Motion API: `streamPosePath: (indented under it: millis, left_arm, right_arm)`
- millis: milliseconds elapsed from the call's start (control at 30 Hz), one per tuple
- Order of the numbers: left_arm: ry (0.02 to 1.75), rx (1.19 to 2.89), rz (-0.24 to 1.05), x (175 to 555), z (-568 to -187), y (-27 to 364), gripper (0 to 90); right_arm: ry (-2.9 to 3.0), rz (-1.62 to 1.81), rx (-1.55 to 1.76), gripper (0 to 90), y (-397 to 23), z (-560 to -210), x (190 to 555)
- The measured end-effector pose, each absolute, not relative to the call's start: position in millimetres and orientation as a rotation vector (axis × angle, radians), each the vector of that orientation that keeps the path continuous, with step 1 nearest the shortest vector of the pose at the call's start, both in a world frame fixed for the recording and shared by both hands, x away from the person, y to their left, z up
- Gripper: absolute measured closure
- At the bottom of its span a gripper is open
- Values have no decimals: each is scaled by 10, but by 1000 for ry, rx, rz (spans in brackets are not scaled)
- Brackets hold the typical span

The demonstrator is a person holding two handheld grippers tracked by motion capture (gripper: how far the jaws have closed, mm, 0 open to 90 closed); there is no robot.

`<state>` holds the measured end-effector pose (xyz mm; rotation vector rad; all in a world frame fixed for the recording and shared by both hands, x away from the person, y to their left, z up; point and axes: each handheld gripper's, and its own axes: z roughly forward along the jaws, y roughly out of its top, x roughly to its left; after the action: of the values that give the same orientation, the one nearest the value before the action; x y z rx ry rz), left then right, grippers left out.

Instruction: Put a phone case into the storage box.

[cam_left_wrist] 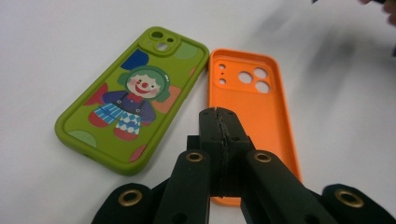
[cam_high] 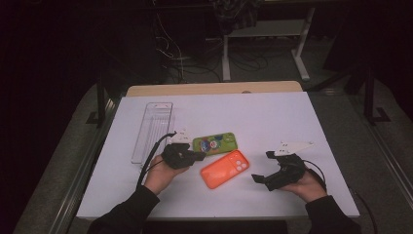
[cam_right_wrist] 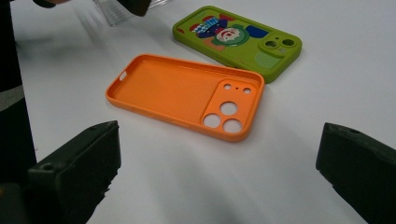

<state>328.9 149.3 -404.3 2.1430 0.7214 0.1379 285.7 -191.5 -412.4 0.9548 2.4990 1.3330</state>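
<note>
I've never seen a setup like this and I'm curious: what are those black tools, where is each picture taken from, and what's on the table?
A person sits at a white table with a hand-held two-jaw gripper in each hand. The high view looks down from above. The other two pictures come from cameras riding on the grippers, looking along their black jaws.

On the table lie a green case with a clown picture, an orange case lying hollow side up, and a clear tray farther left.

The left gripper is shut, jaws pressed together with nothing between them, poised over the near edge of the orange case. The right gripper is open and holds nothing; it sits to the right of the orange case.
</note>
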Motion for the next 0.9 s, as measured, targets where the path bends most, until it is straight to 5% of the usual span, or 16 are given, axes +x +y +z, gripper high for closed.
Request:
streamPosePath:
  millis: [900]
  left_arm:
    - [775, 2281, 251, 3304, -4384, 1315, 898]
  right_arm:
    - [2503, 1336, 936, 18, -1921, -4119, 2848]
